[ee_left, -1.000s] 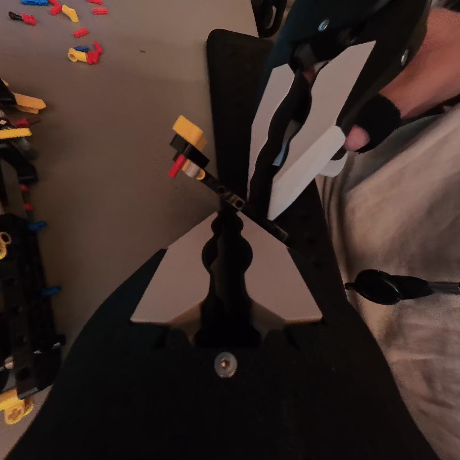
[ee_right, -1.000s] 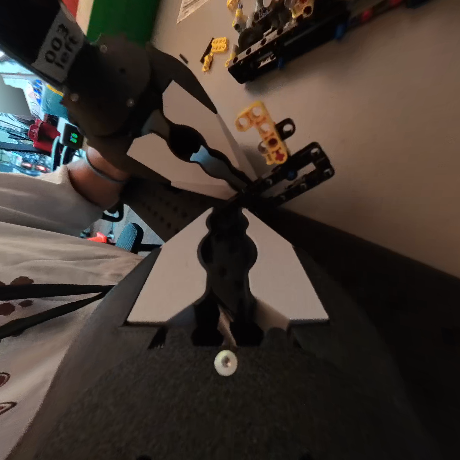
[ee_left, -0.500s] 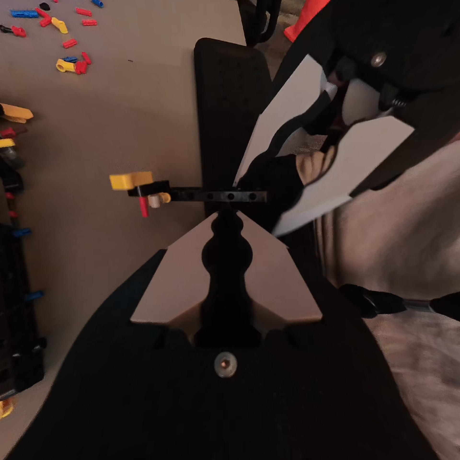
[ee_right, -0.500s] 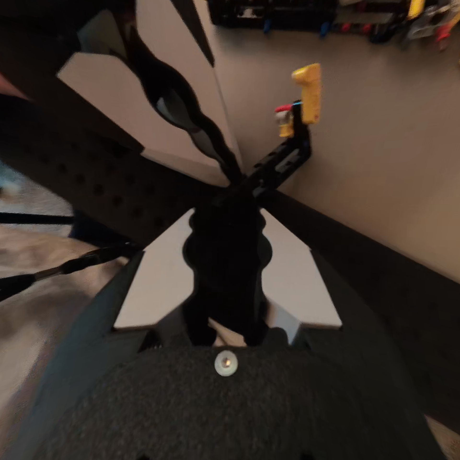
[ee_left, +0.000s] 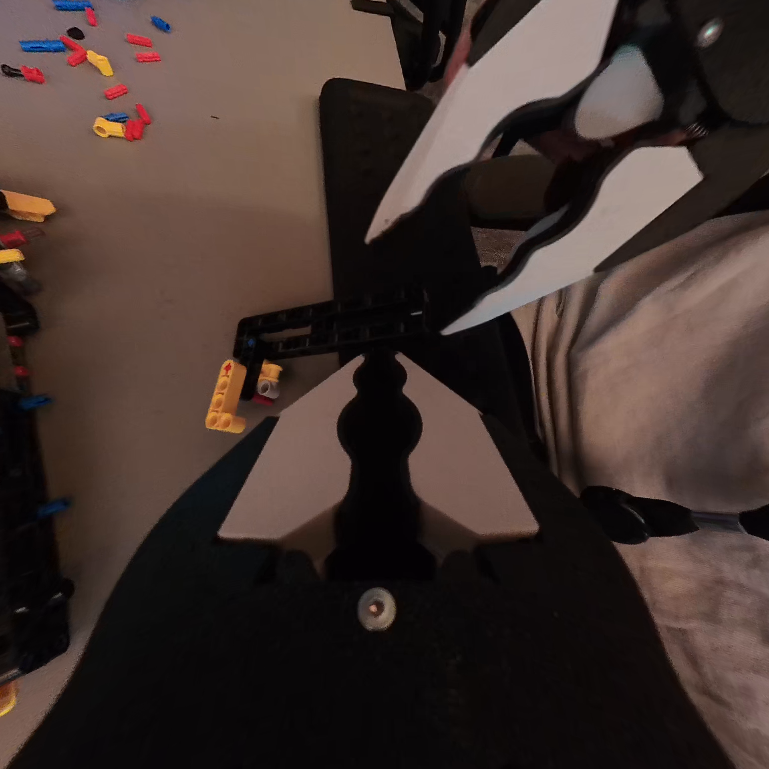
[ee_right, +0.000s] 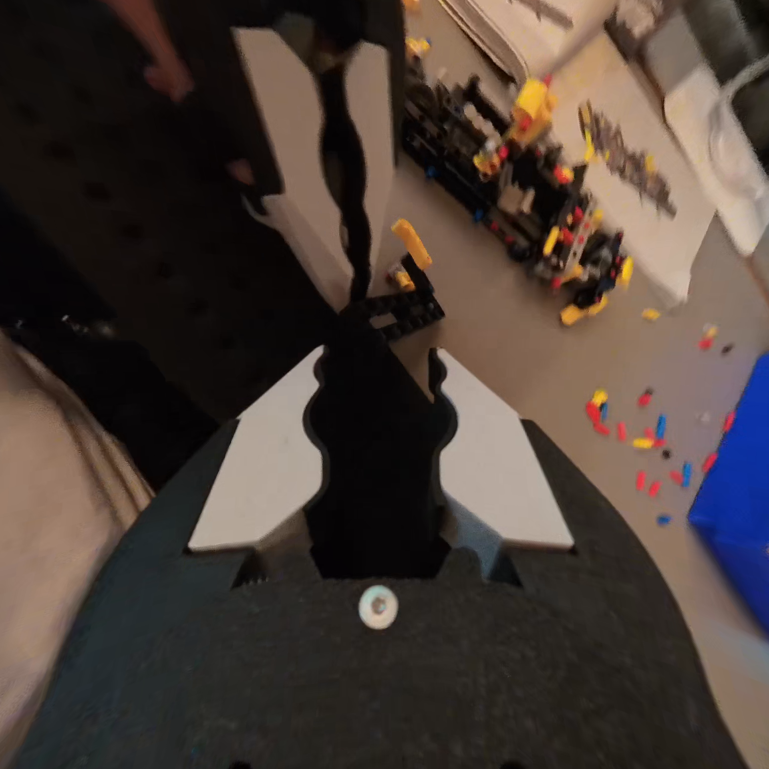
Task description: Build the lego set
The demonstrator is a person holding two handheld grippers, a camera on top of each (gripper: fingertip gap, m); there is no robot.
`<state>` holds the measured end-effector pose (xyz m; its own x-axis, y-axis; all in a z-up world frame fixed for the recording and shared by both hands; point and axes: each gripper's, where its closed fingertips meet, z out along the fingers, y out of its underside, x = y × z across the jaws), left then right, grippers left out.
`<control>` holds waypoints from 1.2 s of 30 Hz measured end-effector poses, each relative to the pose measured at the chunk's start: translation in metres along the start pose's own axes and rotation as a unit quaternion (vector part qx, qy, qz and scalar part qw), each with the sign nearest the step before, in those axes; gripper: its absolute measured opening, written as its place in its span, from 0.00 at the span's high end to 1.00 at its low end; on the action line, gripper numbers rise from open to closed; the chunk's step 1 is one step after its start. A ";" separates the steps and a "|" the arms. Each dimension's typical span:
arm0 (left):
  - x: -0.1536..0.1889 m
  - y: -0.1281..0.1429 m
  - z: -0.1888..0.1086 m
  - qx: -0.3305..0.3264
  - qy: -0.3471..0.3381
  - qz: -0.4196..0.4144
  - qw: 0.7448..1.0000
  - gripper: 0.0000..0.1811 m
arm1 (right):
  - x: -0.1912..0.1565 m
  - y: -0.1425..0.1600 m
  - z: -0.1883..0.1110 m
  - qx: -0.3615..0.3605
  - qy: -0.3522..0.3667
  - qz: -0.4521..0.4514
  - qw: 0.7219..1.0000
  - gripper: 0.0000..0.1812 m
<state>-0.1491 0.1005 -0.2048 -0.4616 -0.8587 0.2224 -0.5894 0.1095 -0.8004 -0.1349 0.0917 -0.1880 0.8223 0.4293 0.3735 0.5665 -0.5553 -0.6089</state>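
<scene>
My left gripper [ee_left: 378, 354] is shut on one end of a black lego frame [ee_left: 333, 324] and holds it above the table [ee_left: 166, 249]. A yellow L-shaped beam [ee_left: 224, 400] with small red and grey pins hangs from the frame's far corner. My right gripper [ee_left: 405, 287] is open, and its fingertips straddle the frame's near end without gripping it. In the right wrist view, the right gripper [ee_right: 378, 351] is open just behind the frame [ee_right: 401, 317]. There the left gripper [ee_right: 358, 291] pinches the frame from above, and the yellow beam [ee_right: 412, 243] sticks up.
A large black and yellow lego build [ee_right: 520, 187] lies on the table beyond the frame, at the left edge in the left wrist view [ee_left: 21, 499]. Loose red, blue and yellow pieces [ee_left: 116, 125] are scattered. A blue box [ee_right: 740, 478] stands at right. A dark perforated panel [ee_left: 374, 166] lies along the table edge. My left and right fingertips are right by each other.
My right gripper has opened and let go of the black frame. My left gripper has turned the frame, so the yellow beam has swung from the upper left down to the lower left.
</scene>
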 end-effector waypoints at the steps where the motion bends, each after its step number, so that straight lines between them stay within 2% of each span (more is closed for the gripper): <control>1: 0.000 0.001 0.000 -0.001 -0.001 0.000 1.000 0.96 | -0.003 -0.004 -0.003 0.011 -0.009 -0.033 0.999 0.77; 6: -0.001 0.001 0.001 -0.003 -0.002 0.001 1.000 0.96 | -0.004 -0.006 0.005 -0.004 -0.010 -0.185 0.983 0.82; 12: -0.002 0.001 0.001 -0.004 -0.003 0.002 1.000 0.96 | -0.007 -0.004 0.015 -0.035 -0.037 -0.267 0.962 0.86; 16: 0.000 0.002 0.002 -0.007 0.000 0.006 1.000 0.96 | -0.007 -0.010 0.016 -0.034 -0.028 -0.291 0.956 0.89; 23: 0.000 0.002 0.002 -0.008 0.000 0.009 1.000 0.96 | 0.001 -0.009 0.021 -0.043 -0.016 -0.283 0.958 0.94; 25: -0.003 0.001 -0.001 -0.005 -0.011 0.011 1.000 0.96 | 0.013 -0.017 0.019 -0.028 0.001 -0.251 0.968 0.95; 27: -0.013 -0.006 -0.011 0.013 -0.037 0.010 0.999 0.96 | 0.035 -0.024 0.015 -0.001 0.015 -0.181 0.983 0.96; 29: -0.025 -0.023 -0.029 0.063 -0.059 -0.008 0.996 0.96 | 0.060 -0.032 0.012 0.061 0.009 -0.048 0.997 0.96; 30: -0.028 -0.036 -0.040 0.099 -0.063 -0.018 0.993 0.96 | 0.071 -0.037 0.011 0.101 -0.011 0.044 0.994 0.96; 31: -0.031 -0.049 -0.051 0.138 -0.069 -0.025 0.988 0.96 | 0.083 -0.040 0.010 0.146 -0.035 0.140 0.979 0.96; 33: -0.038 -0.068 -0.067 0.192 -0.095 -0.037 0.976 0.96 | 0.103 -0.043 0.007 0.228 -0.082 0.298 0.923 0.96; 36: -0.046 -0.091 -0.079 0.257 -0.132 -0.074 0.954 0.96 | 0.122 -0.047 0.001 0.328 -0.132 0.436 0.828 0.97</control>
<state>-0.1263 0.1691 -0.0981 -0.1748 -0.9495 0.2606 -0.2006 -0.2248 -0.9535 -0.0614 0.1706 -0.1145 0.8141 0.2571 -0.5208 -0.4580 -0.2673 -0.8478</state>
